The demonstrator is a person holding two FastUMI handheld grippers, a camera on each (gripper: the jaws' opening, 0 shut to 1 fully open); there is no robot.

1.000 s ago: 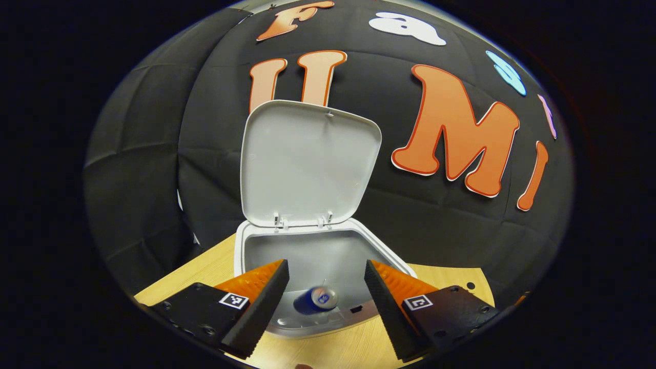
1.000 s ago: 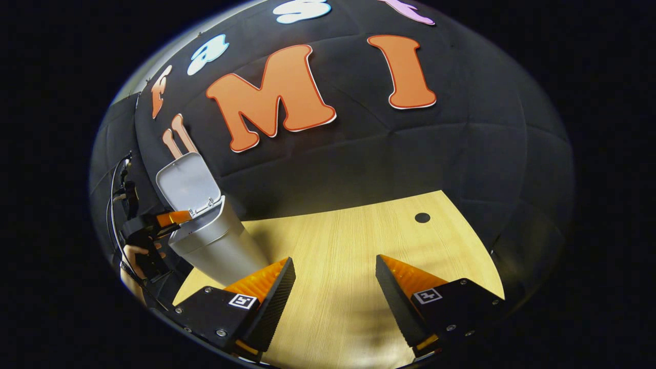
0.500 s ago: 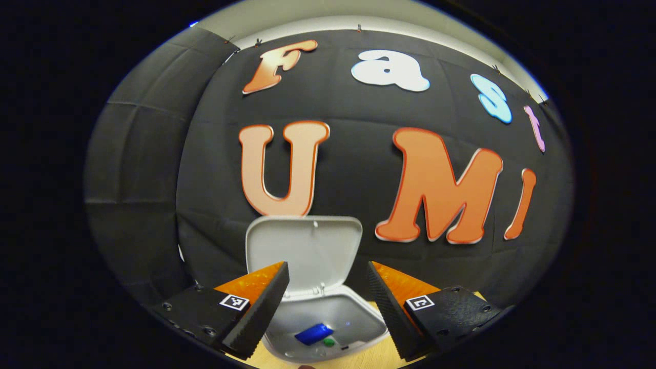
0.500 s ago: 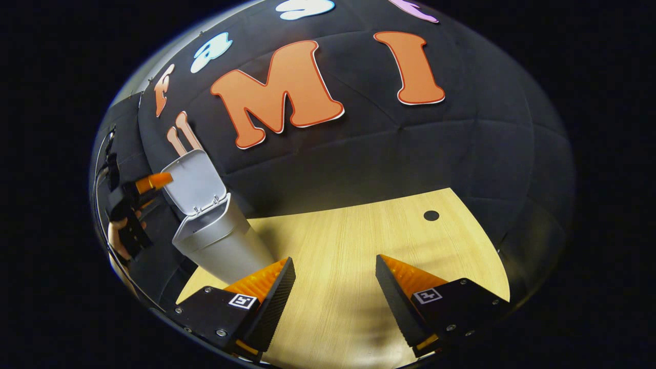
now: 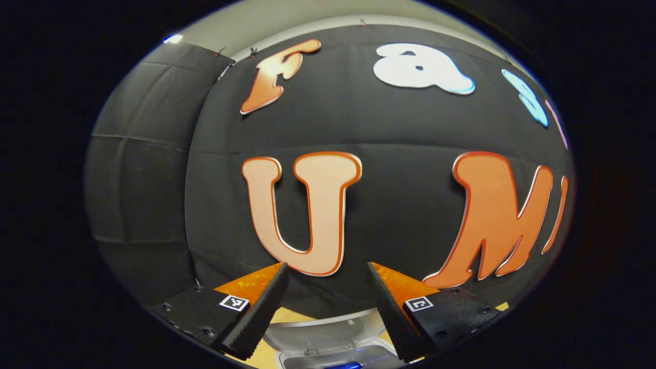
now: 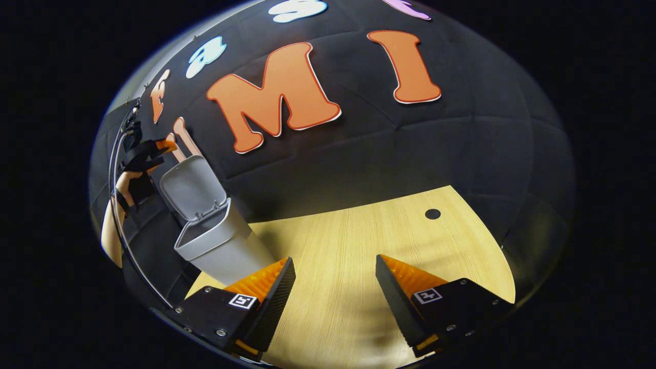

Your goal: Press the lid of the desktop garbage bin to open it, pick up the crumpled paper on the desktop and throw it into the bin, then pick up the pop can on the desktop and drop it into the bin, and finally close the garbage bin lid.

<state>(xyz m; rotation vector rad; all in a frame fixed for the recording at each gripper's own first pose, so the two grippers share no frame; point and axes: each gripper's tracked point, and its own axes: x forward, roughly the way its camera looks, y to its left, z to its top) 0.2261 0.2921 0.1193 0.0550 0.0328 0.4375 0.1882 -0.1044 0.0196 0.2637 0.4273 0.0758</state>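
- While the can (image 5: 344,365) lies as a blue sliver down in the bin (image 6: 218,246), the only step left, as I judge it, is shutting the lid (image 6: 192,187).
- Left tool (image 5: 327,307) stands wide and empty, up above the lid's top edge and aimed at the wall; in its own view the lid (image 5: 323,333) sits just below and between its fingers.
- From the right gripper view, that left tool (image 6: 154,152) hovers beside the lid's upper corner, near but apart from it; a hand (image 6: 130,182) grips it.
- Lid is propped upright on its hinge, so it lies under and ahead of the left tool; the close likely calls for a push forward and down over the top edge.
- Right tool (image 6: 335,294) is wide, empty, over bare counter (image 6: 359,241), with the bin off to its left; the left tool is far nearer.
- Crumpled paper: I cannot make it out.
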